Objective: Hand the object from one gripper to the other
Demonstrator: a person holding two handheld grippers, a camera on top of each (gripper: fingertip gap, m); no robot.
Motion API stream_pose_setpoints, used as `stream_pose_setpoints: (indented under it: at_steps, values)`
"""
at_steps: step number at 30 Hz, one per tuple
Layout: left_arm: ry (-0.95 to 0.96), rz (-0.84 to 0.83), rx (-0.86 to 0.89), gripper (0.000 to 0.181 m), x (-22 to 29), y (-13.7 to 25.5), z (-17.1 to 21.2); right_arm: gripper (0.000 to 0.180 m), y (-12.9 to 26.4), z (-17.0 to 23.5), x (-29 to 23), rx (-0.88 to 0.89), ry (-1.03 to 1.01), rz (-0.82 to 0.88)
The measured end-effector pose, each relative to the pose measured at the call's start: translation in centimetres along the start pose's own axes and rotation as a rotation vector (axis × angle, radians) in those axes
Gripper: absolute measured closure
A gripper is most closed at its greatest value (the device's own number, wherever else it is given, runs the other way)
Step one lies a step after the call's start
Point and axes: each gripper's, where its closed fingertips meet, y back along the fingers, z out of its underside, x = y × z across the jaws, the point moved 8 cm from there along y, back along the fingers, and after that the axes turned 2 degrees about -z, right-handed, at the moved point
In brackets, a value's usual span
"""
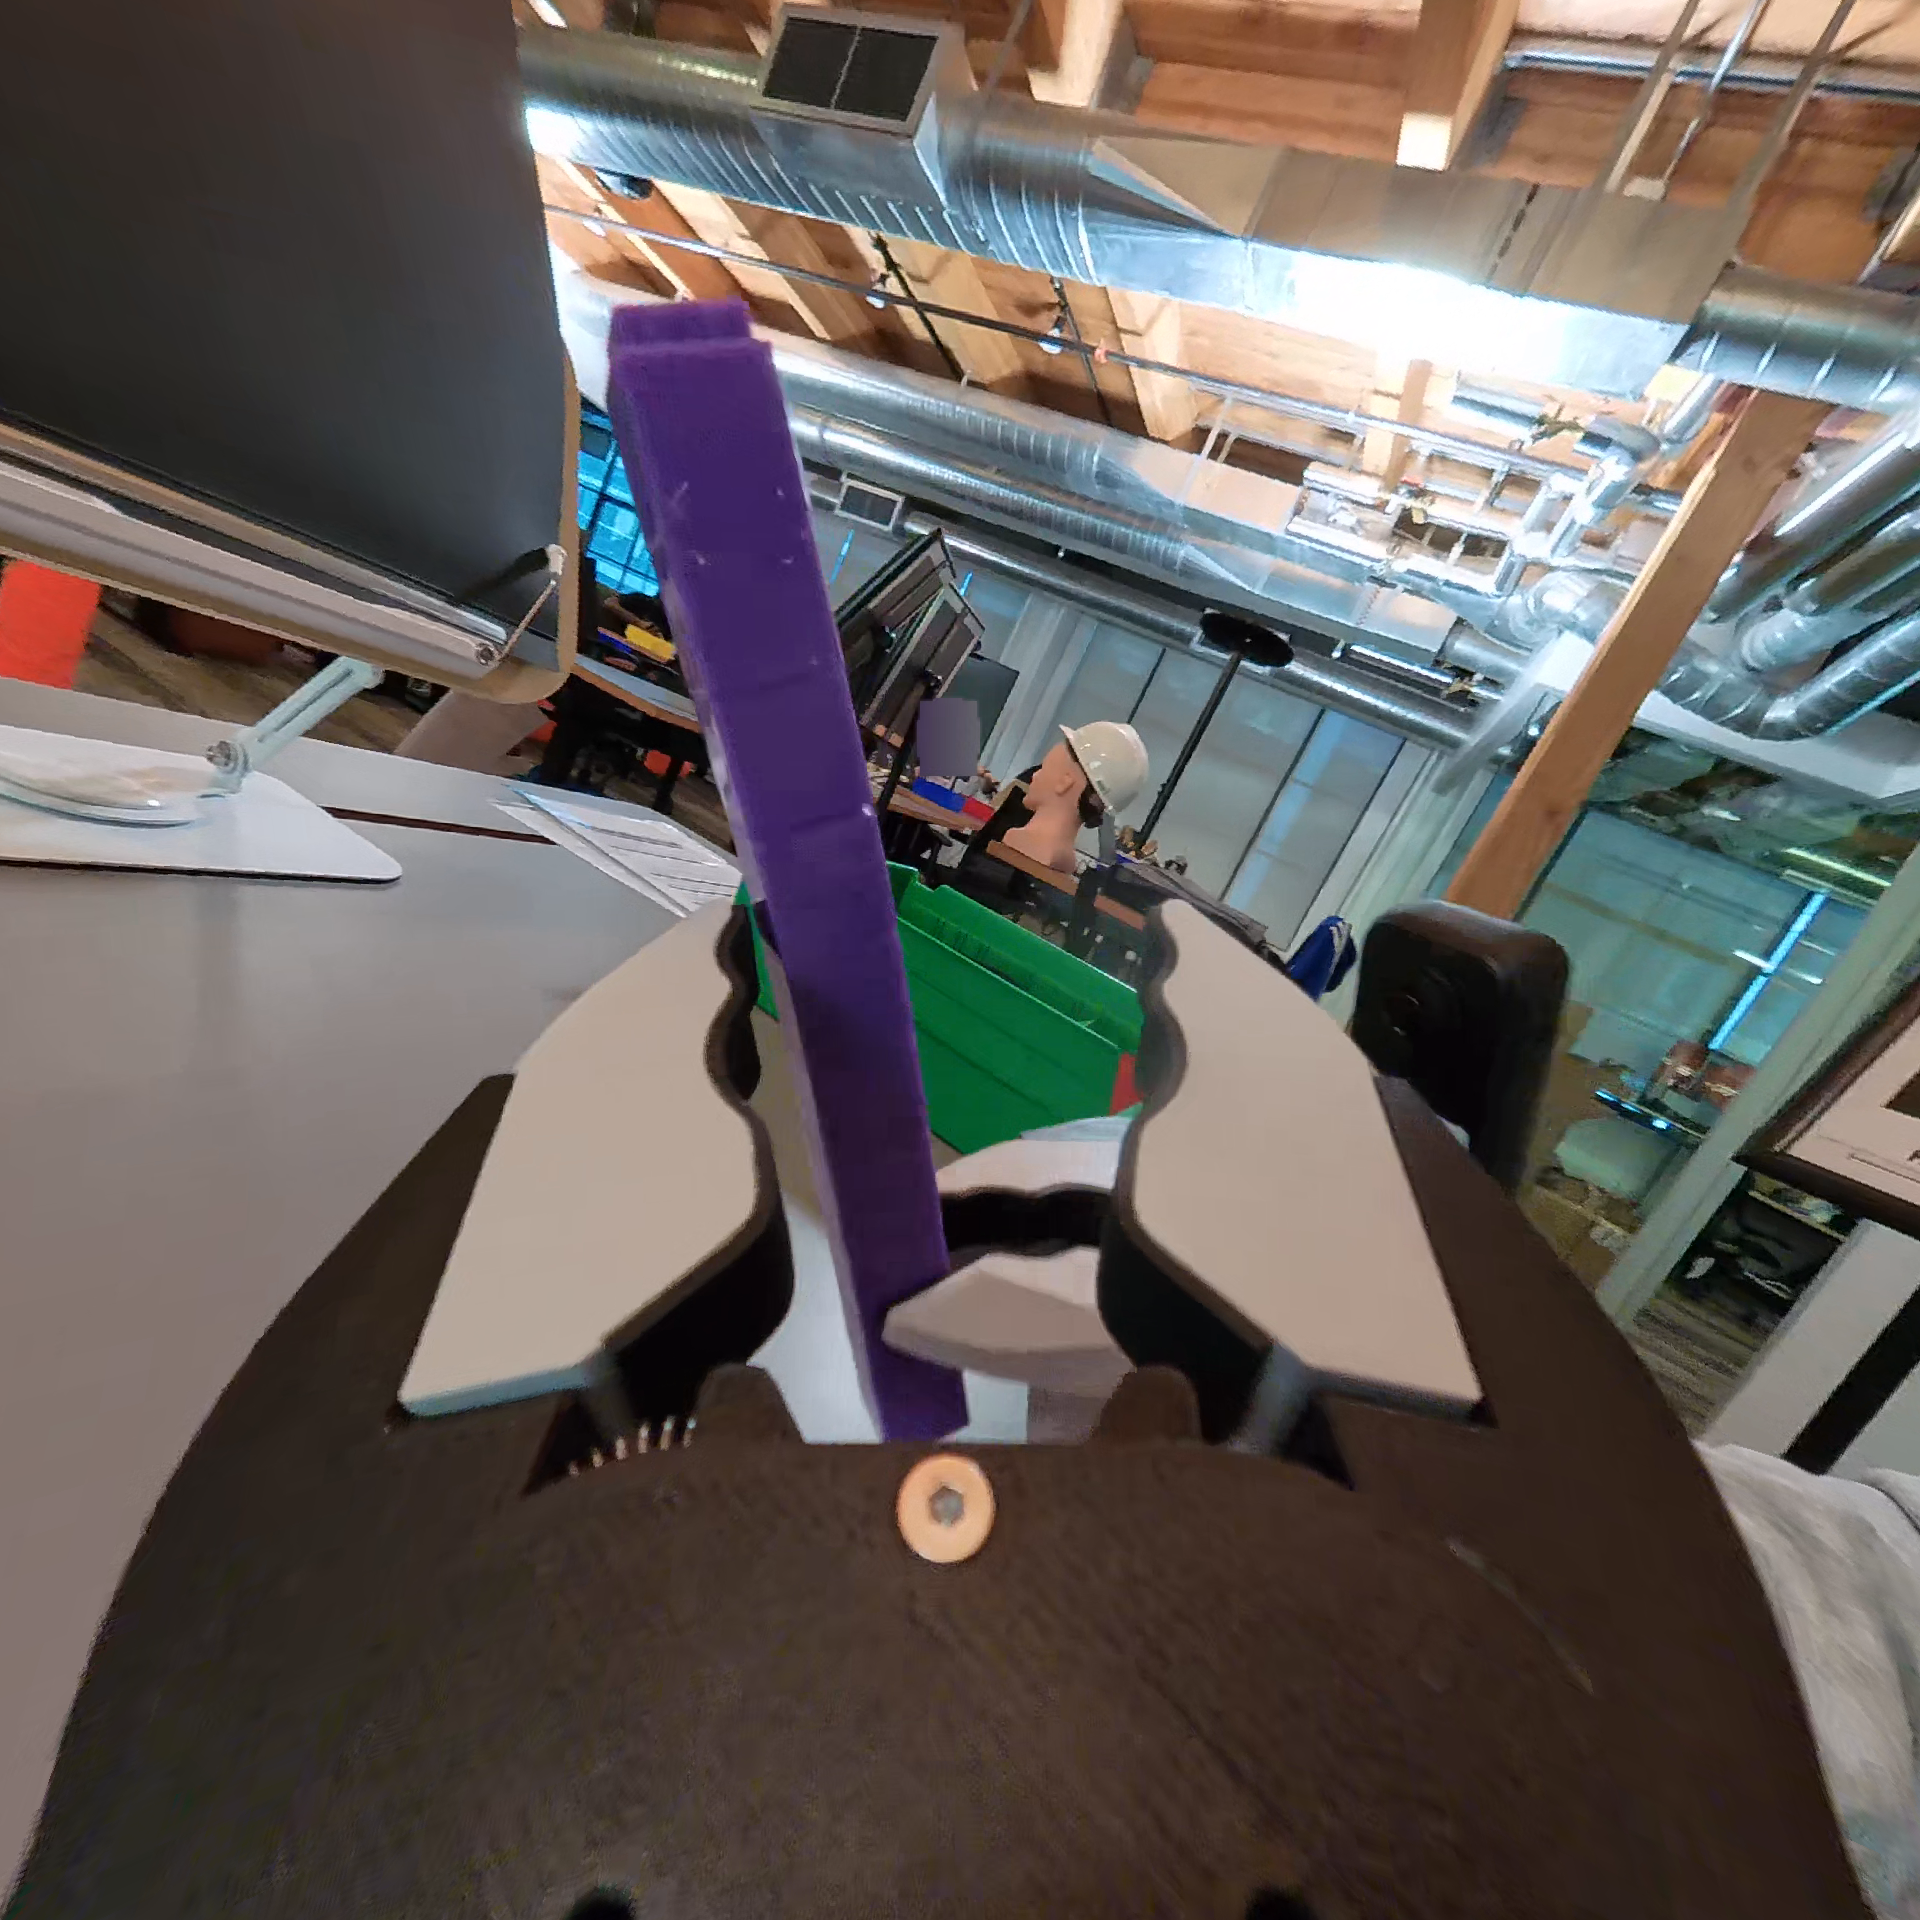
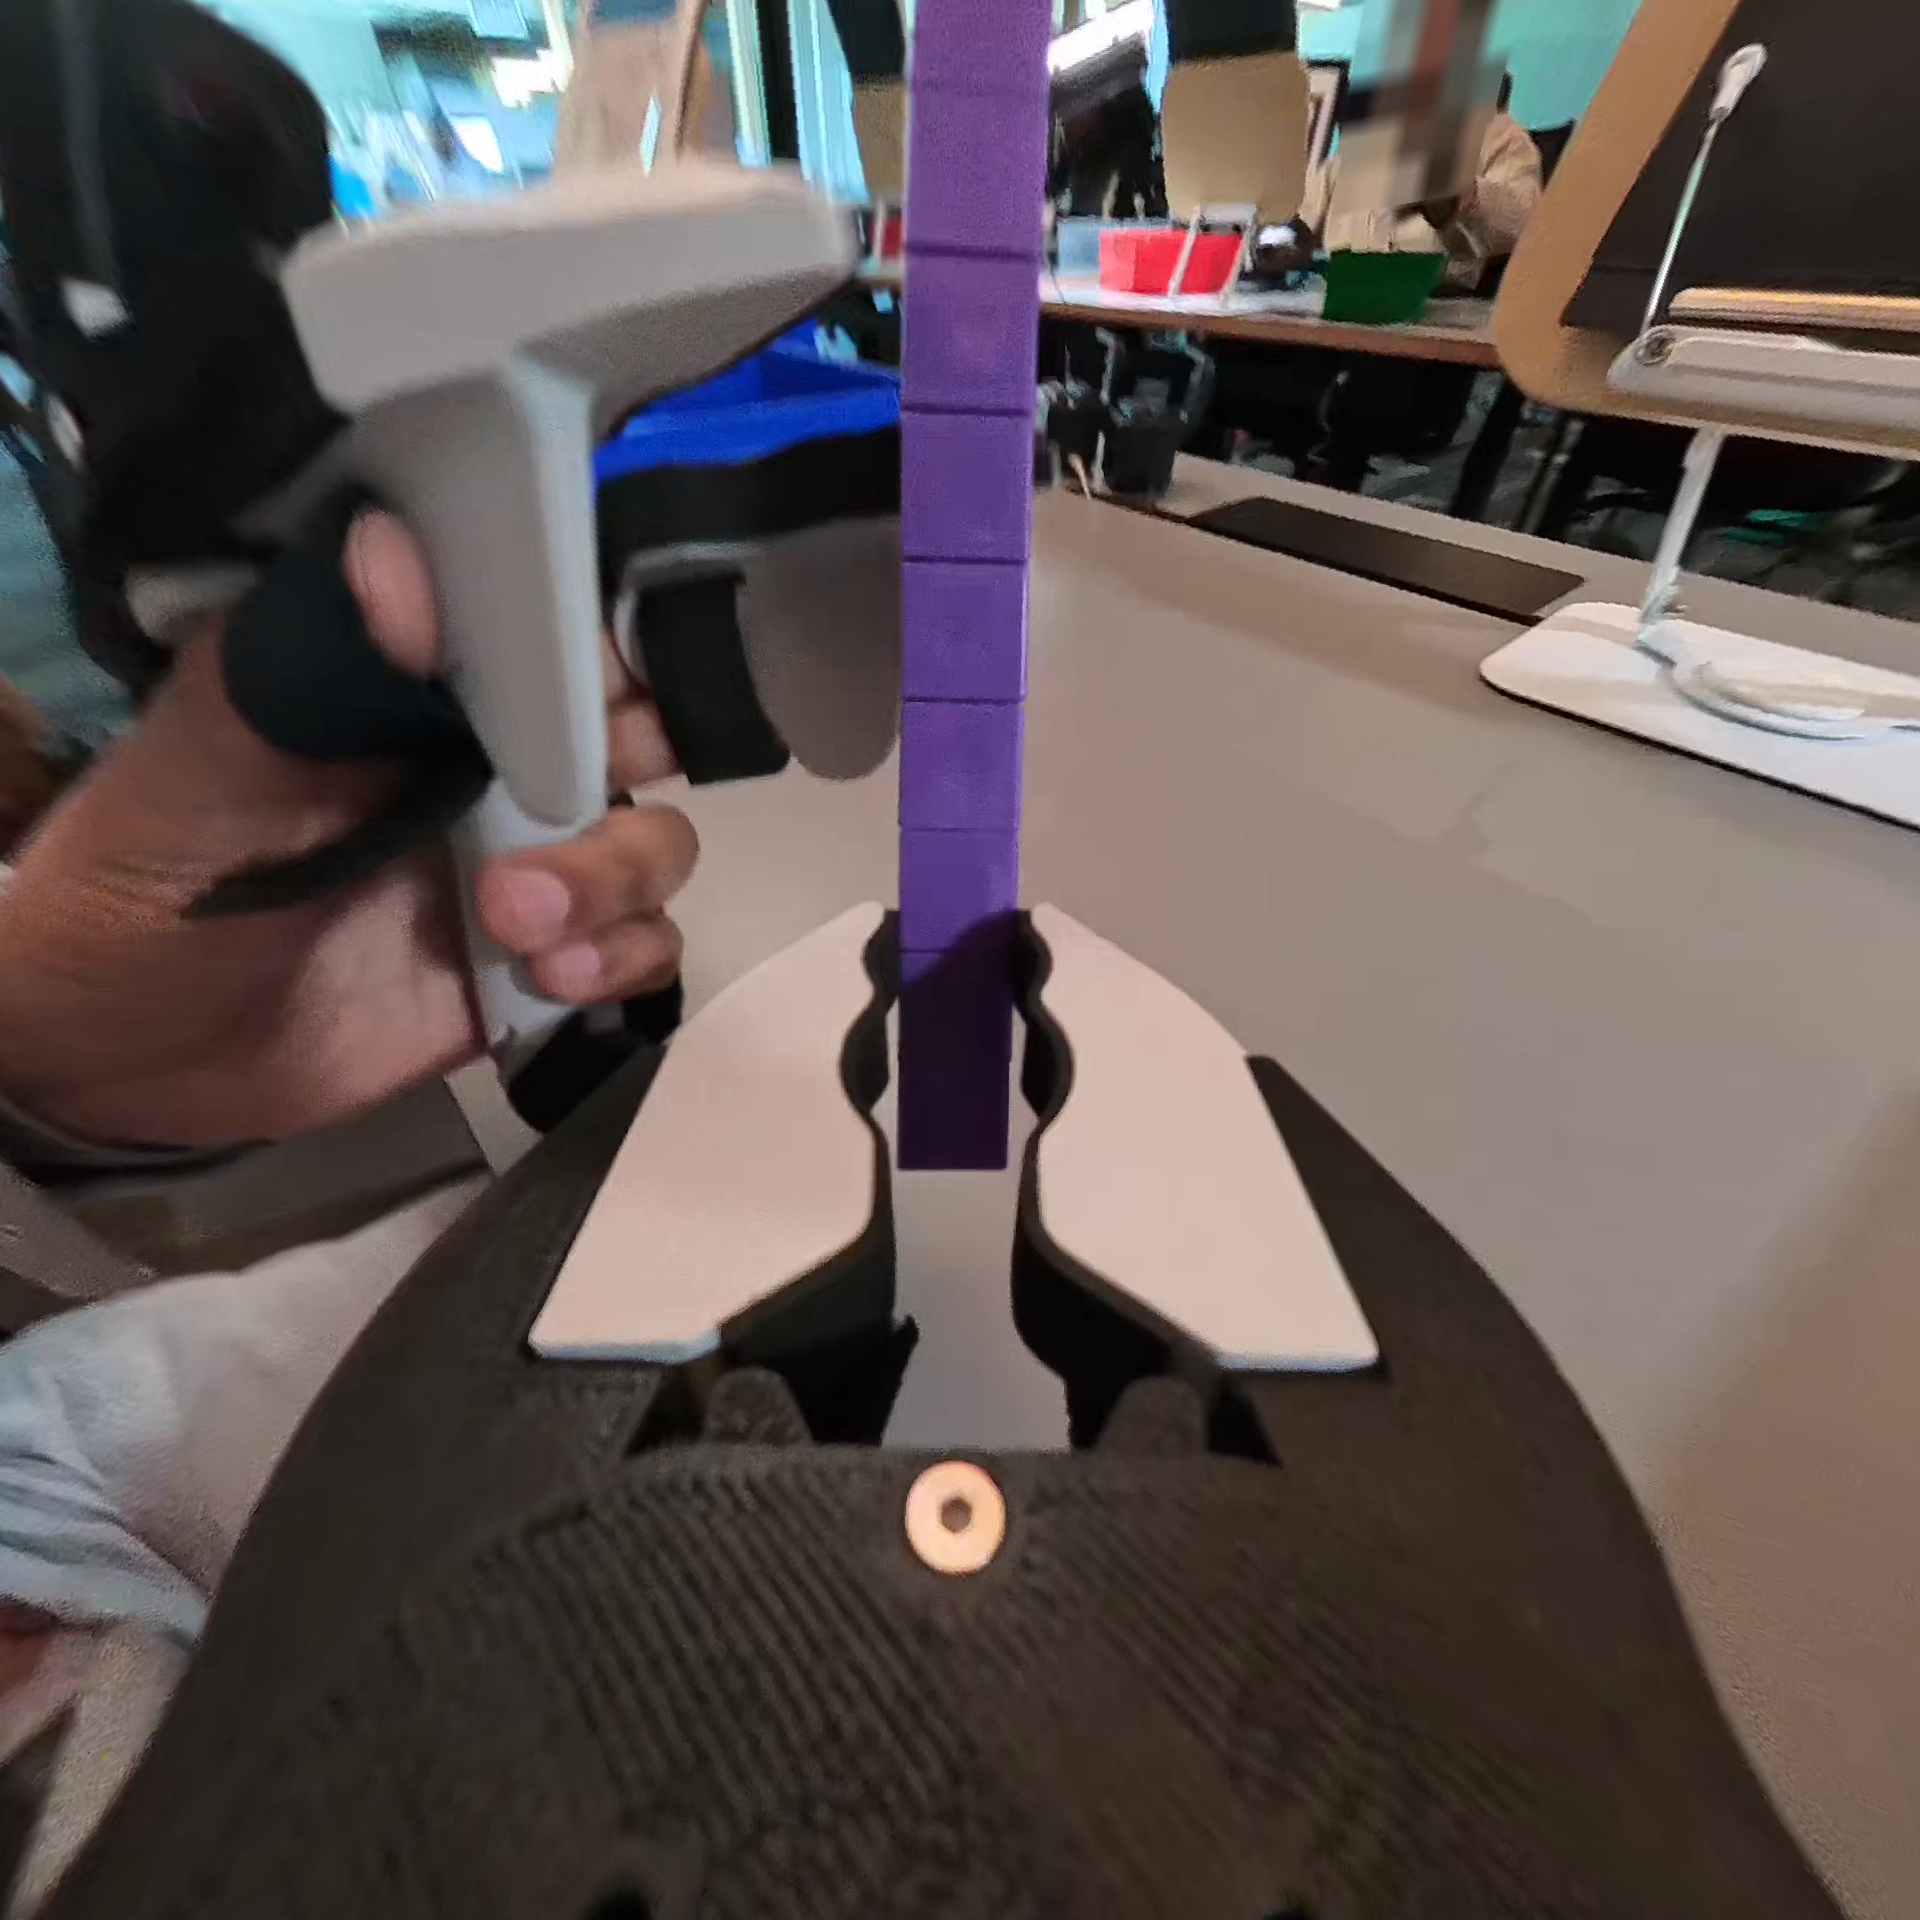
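Observation:
A long purple bar (image 1: 764,727) made of stacked segments stands nearly upright. In the right wrist view my right gripper (image 2: 958,920) is shut on the lower end of the bar (image 2: 966,499). In the left wrist view my left gripper (image 1: 945,920) is open, with its jaws wide apart around the bar. The bar leans close to the left finger, and I cannot tell if it touches. The right gripper's white fingertips (image 1: 997,1320) show low between my left jaws, clamped on the bar. The left gripper (image 2: 582,416), blurred, is held by a hand (image 2: 312,935) left of the bar.
Both grippers are above a grey table (image 2: 1351,935). A monitor on a white stand (image 1: 208,842) is at the left, and it also shows in the right wrist view (image 2: 1704,675). A green bin (image 1: 1018,1008) lies behind the left gripper. A blue bin (image 2: 748,416) sits beyond the left gripper. Left tips to right tips: about 8 cm.

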Motion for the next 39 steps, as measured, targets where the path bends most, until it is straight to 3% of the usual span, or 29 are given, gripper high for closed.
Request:
stream_pose_setpoints:
  at_steps: [10, 20, 27, 30, 32, 36, 39]
  values:
    - [0.1, 0.144, -0.094, 0.114, -0.6, -0.5, 0.8, 0.159, 2.1, -1.1, 3.0, 0.243, -0.277, -0.201]
    - [0.316, 0.26, -0.042, 0.157, -2.2, 0.3, 0.1, 0.159, 1.6, -0.8, 2.3, 0.304, -0.44, -0.395]
    - [0.322, 0.272, -0.046, 0.157, -2.2, 0.3, 0.1, 0.159, 1.4, -0.6, 2.2, 0.321, -0.495, -0.439]
    - [0.323, 0.244, -0.082, 0.145, -2.3, 0.0, 0.5, 0.159, 1.3, -0.7, 2.0, 0.317, -0.485, -0.467]
    - [0.309, 0.267, -0.085, 0.156, -2.0, 0.0, 0.5, 0.159, 1.2, -0.6, 1.7, 0.293, -0.459, -0.455]
    - [0.235, 0.252, -0.091, 0.156, -1.6, 0.0, 0.2, 0.159, 1.1, -0.7, 1.5, 0.291, -0.451, -0.457]
    - [0.173, 0.213, -0.094, 0.157, -1.5, 0.1, 0.1, 0.156, 1.0, -0.5, 1.8, 0.275, -0.388, -0.352]
